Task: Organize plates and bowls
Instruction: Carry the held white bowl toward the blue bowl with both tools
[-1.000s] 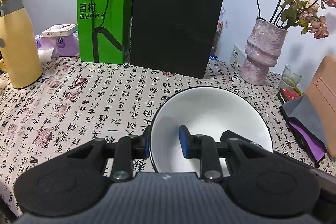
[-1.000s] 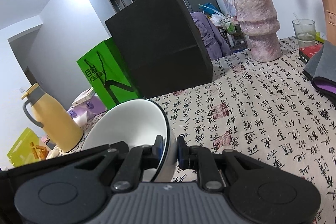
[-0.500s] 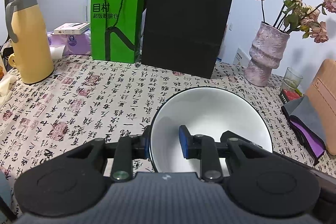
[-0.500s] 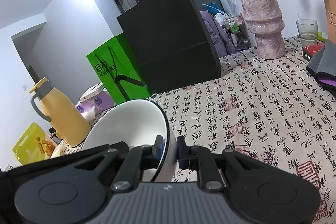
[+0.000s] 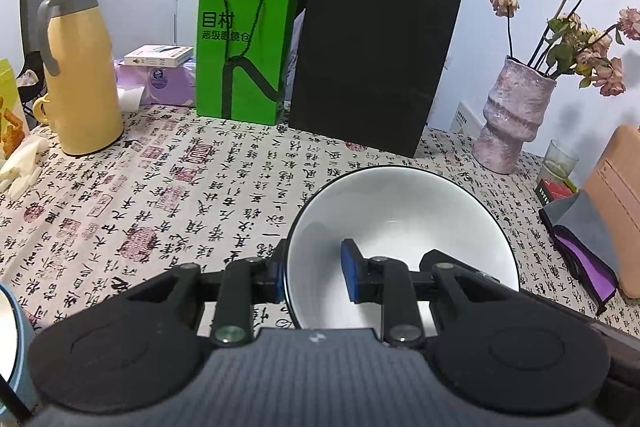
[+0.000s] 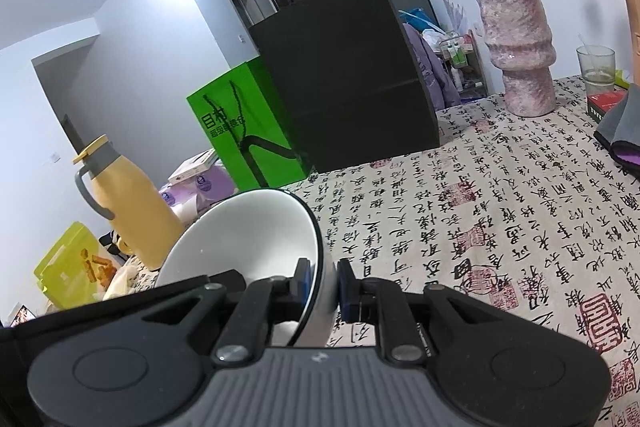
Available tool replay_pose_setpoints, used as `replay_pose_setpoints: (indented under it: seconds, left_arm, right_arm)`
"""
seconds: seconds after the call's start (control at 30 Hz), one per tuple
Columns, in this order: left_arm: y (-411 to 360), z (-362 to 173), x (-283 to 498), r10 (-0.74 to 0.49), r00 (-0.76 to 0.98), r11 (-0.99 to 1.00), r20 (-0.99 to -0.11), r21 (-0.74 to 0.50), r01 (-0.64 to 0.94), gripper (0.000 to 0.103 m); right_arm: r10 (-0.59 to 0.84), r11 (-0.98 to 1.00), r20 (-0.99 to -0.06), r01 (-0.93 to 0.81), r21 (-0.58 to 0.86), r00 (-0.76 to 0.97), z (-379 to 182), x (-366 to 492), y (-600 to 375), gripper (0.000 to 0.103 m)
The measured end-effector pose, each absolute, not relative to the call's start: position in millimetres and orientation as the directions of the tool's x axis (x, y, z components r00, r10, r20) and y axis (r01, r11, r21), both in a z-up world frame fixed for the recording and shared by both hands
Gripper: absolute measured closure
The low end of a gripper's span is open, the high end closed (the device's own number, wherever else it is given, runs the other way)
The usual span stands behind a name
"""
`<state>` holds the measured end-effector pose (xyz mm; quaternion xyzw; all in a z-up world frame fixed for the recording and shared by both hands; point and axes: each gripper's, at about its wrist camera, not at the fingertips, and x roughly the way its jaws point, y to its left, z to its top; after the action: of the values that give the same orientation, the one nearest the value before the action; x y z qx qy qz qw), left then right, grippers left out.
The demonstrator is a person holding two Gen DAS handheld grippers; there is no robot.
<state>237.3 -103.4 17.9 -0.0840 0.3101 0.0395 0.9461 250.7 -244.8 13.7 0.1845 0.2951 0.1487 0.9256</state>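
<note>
Our left gripper pinches the near-left rim of a white, dark-edged ceramic bowl, held above the calligraphy-print tablecloth. Our right gripper clamps the same bowl's opposite rim, jaws nearly closed.

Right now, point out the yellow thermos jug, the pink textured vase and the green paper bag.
yellow thermos jug (image 5: 86, 83), left wrist view, body.
pink textured vase (image 5: 514, 119), left wrist view, body.
green paper bag (image 5: 244, 55), left wrist view, front face.

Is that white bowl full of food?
No, the white bowl shows only its bare white inside, with one blue-tipped finger of the left gripper reaching in.
</note>
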Motion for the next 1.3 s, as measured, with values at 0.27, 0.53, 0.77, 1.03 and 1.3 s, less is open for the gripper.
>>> replay_pose_setpoints:
  seconds: [0.27,0.53,0.77,1.03,1.3]
  left_arm:
    - [-84.5,22.5,224.7,0.033,0.811,0.979,-0.584,-0.145,-0.144,0.076]
    - [-66.7,24.9,213.1,0.041,0.817,0.974,-0.576,-0.158,-0.16,0.076]
    - [-53.6,24.7,204.8,0.048,0.818,0.972,-0.574,-0.162,-0.17,0.076]
    - [-38.5,26.8,193.0,0.062,0.822,0.967,-0.566,-0.171,-0.191,0.076]
    - [-21.8,28.6,177.4,0.078,0.825,0.96,-0.56,-0.18,-0.213,0.076]
  right_arm:
    - [0.397,0.889,-0.487,-0.193,0.416,0.778,20.2,242.0,-227.0,0.088]
    - [0.406,0.89,-0.485,-0.216,0.401,0.775,25.0,234.5,-209.4,0.088]
    - [0.414,0.89,-0.487,-0.228,0.395,0.769,26.4,228.5,-195.5,0.088]
    - [0.427,0.887,-0.483,-0.251,0.387,0.764,29.6,220.7,-178.4,0.088]
    - [0.441,0.884,-0.482,-0.273,0.38,0.757,33.1,211.1,-160.0,0.088]
